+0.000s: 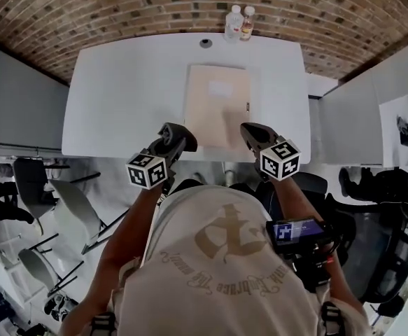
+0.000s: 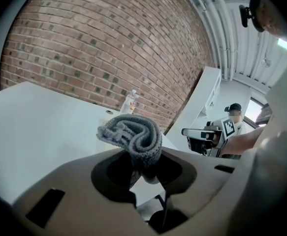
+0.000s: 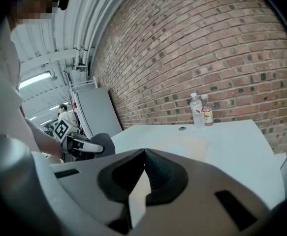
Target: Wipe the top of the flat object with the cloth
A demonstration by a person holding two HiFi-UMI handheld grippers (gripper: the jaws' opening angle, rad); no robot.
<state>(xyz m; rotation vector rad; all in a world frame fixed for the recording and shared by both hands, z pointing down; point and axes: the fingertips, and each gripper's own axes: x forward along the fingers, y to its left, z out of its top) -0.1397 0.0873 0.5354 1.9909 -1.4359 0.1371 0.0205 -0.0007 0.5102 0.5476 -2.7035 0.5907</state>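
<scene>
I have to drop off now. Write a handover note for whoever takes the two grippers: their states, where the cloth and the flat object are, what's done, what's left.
Left gripper: shut on the bunched grey cloth, held in the air at the near edge of the white table.
Right gripper: shut, empty, beside it.
Beige flat object: lies mid-table, ahead of both grippers. Two bottles stand at the far edge.
Done: cloth is in hand.
Left: lower the cloth onto the object and wipe its top; the cloth is not touching it now.
</scene>
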